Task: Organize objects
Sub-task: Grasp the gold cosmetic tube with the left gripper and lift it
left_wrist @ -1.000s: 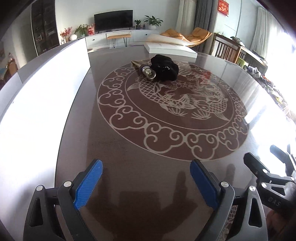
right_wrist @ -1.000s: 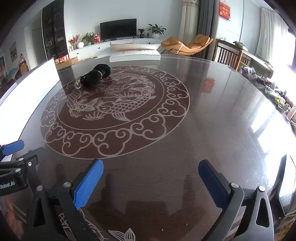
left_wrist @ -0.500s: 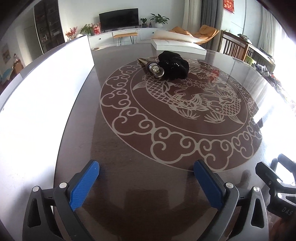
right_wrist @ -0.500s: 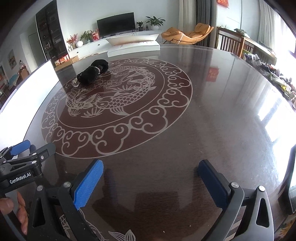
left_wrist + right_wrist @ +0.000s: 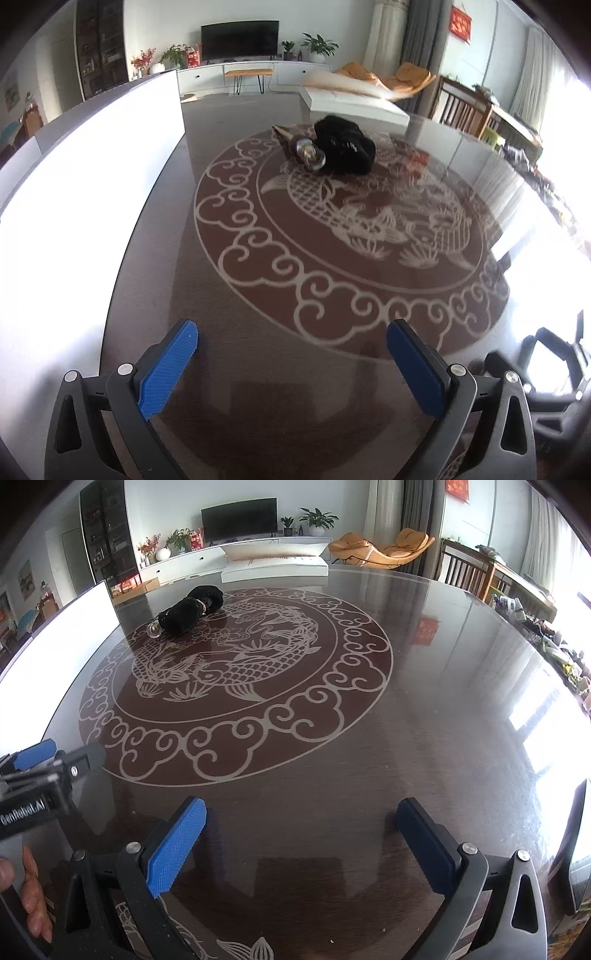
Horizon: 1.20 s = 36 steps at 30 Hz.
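Left gripper [image 5: 291, 363]: held low over the near edge of the tabletop [image 5: 295, 369], tilted downward. Two blue-padded fingers [image 5: 168, 369], spread wide apart after just opening to full width, with nothing between them. In the right wrist view the left gripper appears at the left edge [image 5: 44, 771], gripped by a hand [image 5: 31, 893].

Right gripper [image 5: 301, 843]: same low, downward-tilted pose over the near tabletop, beside the left one. Two fingers [image 5: 175, 843], spread wide apart, holding nothing.

Count of items on the tabletop: one black pouch [image 5: 345, 146], one shiny metal cylinder [image 5: 310, 155], one brownish flat piece [image 5: 286, 134] lying under them. One white box [image 5: 352, 105] at the far edge.

Black pouch: soft, crumpled, lying at the far part of the round fish-and-cloud motif [image 5: 332, 236], well apart from both grippers. In the right wrist view its long axis runs from far right to near left [image 5: 192, 609].

Metal cylinder: touches the pouch's near-left end and lies along the same line, its round end facing outward [image 5: 154, 629]. Whether it sits partly inside the pouch cannot be told.

White panel [image 5: 92, 177]: one, standing along the left side of the tabletop.
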Motion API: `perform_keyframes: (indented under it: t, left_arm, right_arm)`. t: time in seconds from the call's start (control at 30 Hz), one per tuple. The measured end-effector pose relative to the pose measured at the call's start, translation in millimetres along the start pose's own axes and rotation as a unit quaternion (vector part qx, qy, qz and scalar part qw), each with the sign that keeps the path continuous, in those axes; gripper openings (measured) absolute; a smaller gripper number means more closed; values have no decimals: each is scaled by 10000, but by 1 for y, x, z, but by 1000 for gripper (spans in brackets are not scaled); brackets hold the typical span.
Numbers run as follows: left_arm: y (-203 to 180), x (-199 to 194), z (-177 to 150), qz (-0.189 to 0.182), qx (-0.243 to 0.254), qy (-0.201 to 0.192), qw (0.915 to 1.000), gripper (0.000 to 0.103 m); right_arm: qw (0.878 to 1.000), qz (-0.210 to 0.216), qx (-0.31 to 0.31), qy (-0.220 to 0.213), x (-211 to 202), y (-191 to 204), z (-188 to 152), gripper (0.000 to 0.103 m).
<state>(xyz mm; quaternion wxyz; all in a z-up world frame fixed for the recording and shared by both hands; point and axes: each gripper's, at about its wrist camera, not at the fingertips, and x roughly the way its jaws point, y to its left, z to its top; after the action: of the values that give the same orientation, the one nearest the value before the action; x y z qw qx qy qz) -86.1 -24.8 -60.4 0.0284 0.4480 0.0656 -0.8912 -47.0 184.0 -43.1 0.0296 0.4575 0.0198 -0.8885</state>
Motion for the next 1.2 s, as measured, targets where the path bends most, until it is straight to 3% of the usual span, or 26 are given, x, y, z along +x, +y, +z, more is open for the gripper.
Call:
perform_keyframes:
  t: [0.2, 0.33, 0.57, 0.73, 0.83, 0.93, 0.97, 1.2]
  left_arm:
    - [11, 22, 85, -35, -800, -301, 9963, 103]
    - [23, 61, 131, -206, -1155, -190, 9929, 91]
    - [22, 118, 163, 67, -955, 255, 9951, 90]
    - [15, 131, 171, 284, -708, 149, 9970, 90]
    - [5, 135, 172, 540, -235, 74, 9982, 75]
    - [1, 131, 169, 538, 129, -83, 9984, 44]
    - [2, 129, 168, 523, 126, -95, 9985, 27]
    - [7, 100, 131, 603, 69, -116, 9981, 26]
  right_arm:
    - [10000, 0, -1, 0, 0, 0, 0, 103]
    - [10000, -1, 0, 0, 0, 0, 0, 103]
    - [10000, 5, -10, 0, 0, 1, 0, 103]
    - [10000, 6, -11, 0, 0, 1, 0, 103]
    - [10000, 6, -10, -1, 0, 1, 0, 103]
    - [10000, 5, -10, 0, 0, 1, 0, 103]
    - [10000, 5, -10, -1, 0, 1, 0, 103]
    - [10000, 5, -10, -1, 0, 1, 0, 103]
